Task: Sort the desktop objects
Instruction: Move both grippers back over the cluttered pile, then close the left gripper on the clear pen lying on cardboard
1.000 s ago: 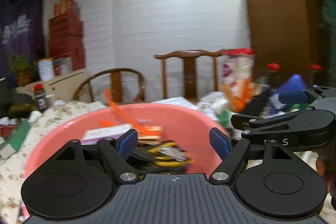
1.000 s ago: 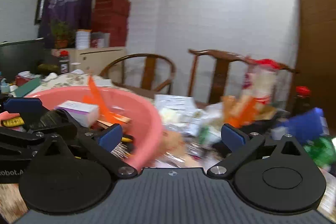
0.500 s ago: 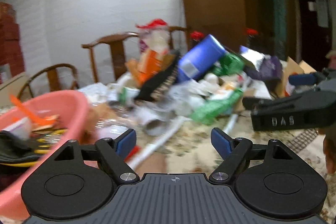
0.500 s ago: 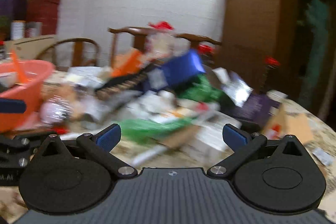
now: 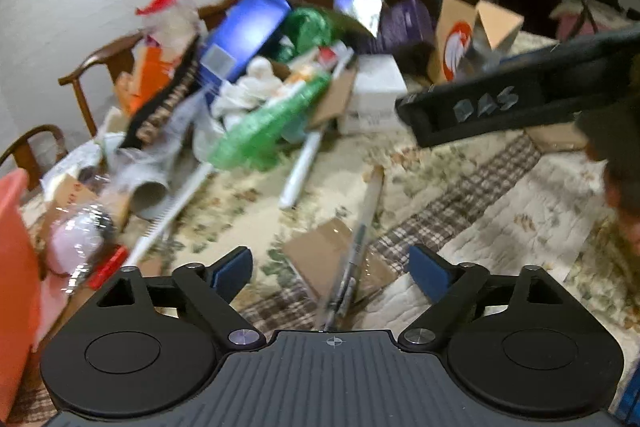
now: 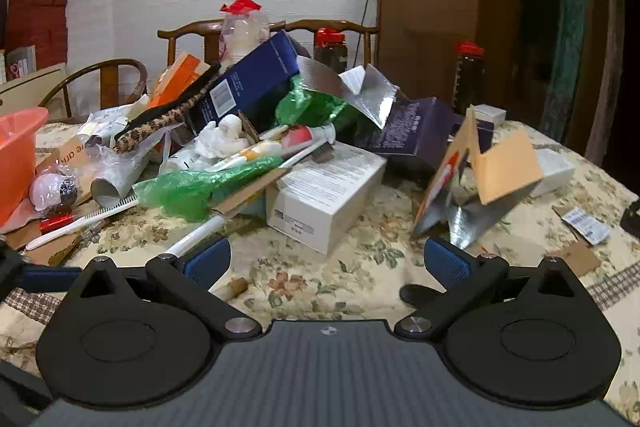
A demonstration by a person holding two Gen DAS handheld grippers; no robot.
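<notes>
Blurred streaks smear most of the left wrist view, so the pen-like stick [image 5: 352, 267] lying on a brown cardboard scrap [image 5: 320, 259] between the fingers of the left gripper [image 5: 330, 269] is hard to make out; those jaws have just been opening, stand wide, and nothing is pressed by the pads. At that view's left edge only a cut-off slice of the pink basin [image 5: 14, 267] shows. The right wrist view is sharp and gives what the other cannot: a white box [image 6: 324, 195] with printed text, a green plastic bag [image 6: 208, 183], a blue carton [image 6: 248, 83] and a folded cardboard piece [image 6: 500, 167], heaped on the floral tablecloth [image 6: 360, 259]. The right gripper [image 6: 326, 261] is also spread wide and empty, with the heap beyond its fingertips and a small dark object [image 6: 416, 293], partly hidden, by its right finger.
</notes>
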